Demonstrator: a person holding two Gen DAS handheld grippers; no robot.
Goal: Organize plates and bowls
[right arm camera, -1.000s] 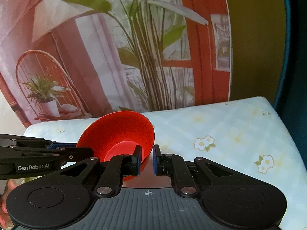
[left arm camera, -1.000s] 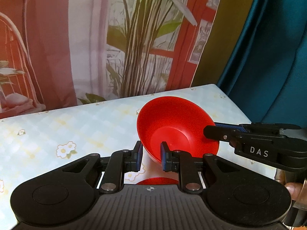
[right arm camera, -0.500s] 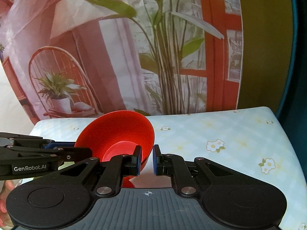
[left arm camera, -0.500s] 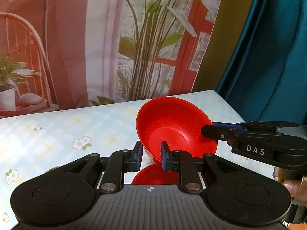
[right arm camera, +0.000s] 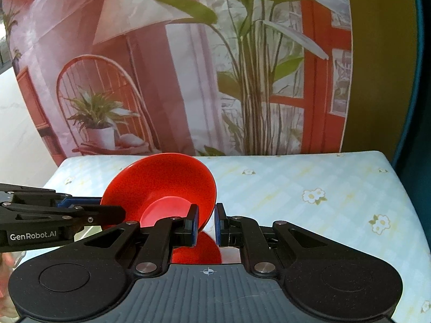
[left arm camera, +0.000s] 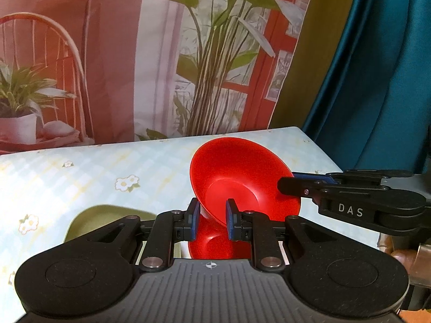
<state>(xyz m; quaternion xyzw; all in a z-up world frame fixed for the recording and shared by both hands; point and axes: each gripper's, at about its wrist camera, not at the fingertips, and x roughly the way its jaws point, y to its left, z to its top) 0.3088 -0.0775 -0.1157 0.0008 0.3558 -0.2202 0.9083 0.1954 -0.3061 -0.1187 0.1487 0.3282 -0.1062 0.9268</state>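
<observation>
left gripper [left arm camera: 210, 218]: level, jaws narrowed, clamped on near rim of red bowl [left arm camera: 237, 177] | right gripper [right arm camera: 207, 222]: level, jaws narrowed, clamped on the rim's opposite side | the two point at each other, bowl held tilted between them

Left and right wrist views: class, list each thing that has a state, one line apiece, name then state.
Glossy red plastic bowl: lifted, tilted, gripped at both rims.
Second red bowl: below the tools, mostly hidden.
Olive-green dish: resting on tablecloth.
Left tool: shut on bowl rim.
Right tool: shut on bowl rim.
</observation>
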